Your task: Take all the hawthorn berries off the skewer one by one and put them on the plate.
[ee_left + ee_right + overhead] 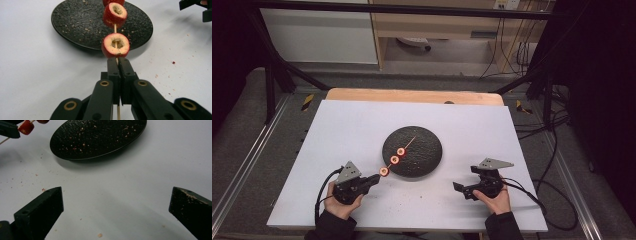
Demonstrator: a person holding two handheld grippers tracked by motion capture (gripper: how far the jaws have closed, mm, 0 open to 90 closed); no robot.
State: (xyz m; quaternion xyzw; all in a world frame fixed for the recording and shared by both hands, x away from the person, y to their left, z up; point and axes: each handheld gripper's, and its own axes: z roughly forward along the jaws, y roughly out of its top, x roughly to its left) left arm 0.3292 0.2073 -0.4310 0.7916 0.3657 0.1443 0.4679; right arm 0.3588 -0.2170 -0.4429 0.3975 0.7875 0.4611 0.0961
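The skewer (pixel 115 27) with its red fruit rings runs out from between the left gripper's (pixel 117 62) closed jaws, over the black plate's (pixel 424 155) near rim. The plate sits on a white table (pixel 347 130). The right gripper (pixel 116 202) stands wide open, empty, beside the plate.

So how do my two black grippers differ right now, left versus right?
The left gripper has its jaws shut on the thin wooden skewer of red cored fruit pieces, while the right gripper stands wide open and empty. The left one reaches to the edge of the round black plate; the right one sits apart from it over the bare white table. Both have black jaws and are hand-held.
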